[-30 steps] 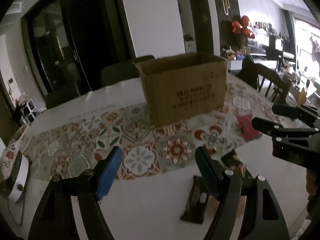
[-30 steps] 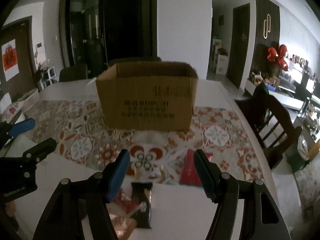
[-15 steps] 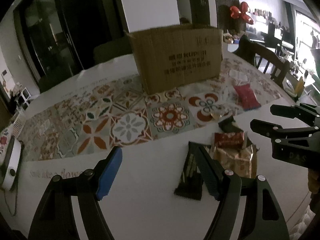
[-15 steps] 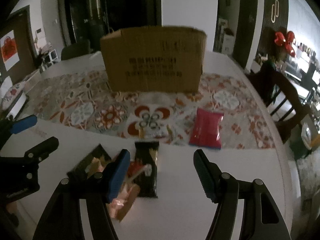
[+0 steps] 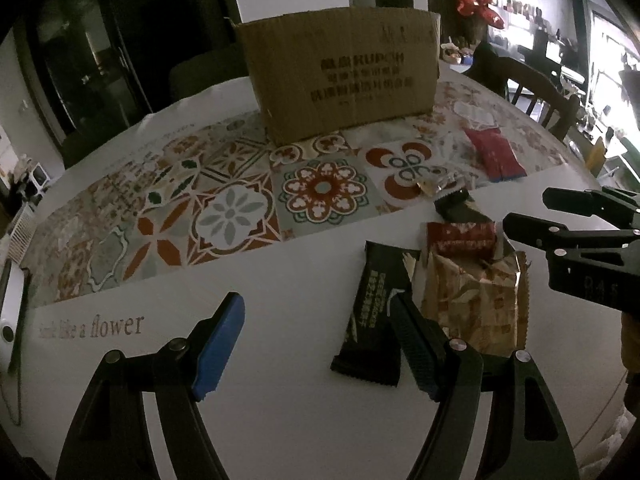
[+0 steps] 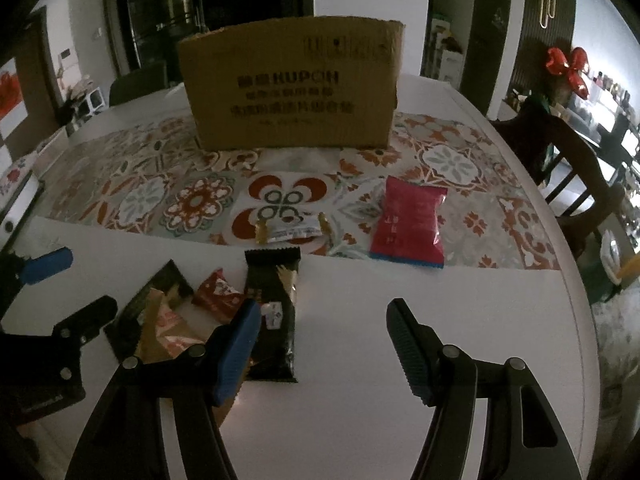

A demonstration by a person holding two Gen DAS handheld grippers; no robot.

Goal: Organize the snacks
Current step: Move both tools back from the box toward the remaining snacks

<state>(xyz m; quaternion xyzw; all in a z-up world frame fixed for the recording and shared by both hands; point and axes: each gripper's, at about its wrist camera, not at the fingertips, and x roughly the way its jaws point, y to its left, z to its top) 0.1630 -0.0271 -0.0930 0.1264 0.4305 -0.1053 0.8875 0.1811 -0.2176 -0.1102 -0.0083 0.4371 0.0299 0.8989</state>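
A brown cardboard box (image 5: 340,76) (image 6: 292,84) stands on the patterned runner. Snack packets lie before it: a black packet (image 5: 372,308) (image 6: 272,312), a gold crinkled bag (image 5: 476,300) (image 6: 160,328), a small red packet (image 5: 460,240) (image 6: 218,294), another black packet (image 5: 456,204) (image 6: 148,300), a red bag (image 5: 496,154) (image 6: 408,222) and a small clear wrapper (image 6: 288,230). My left gripper (image 5: 316,344) is open and empty, low over the white table, its right finger beside the black packet. My right gripper (image 6: 324,344) is open and empty, right of the pile; it also shows in the left wrist view (image 5: 560,216).
The white round table (image 6: 400,304) carries a floral tile runner (image 5: 200,200). A wooden chair (image 6: 560,160) stands at the right edge, dark chairs behind the box. A white device (image 5: 10,320) lies at the far left table edge.
Both grippers have tilted down and come closer to the table. The snack pile has come into fuller view and looks larger. Both jaws stay open.
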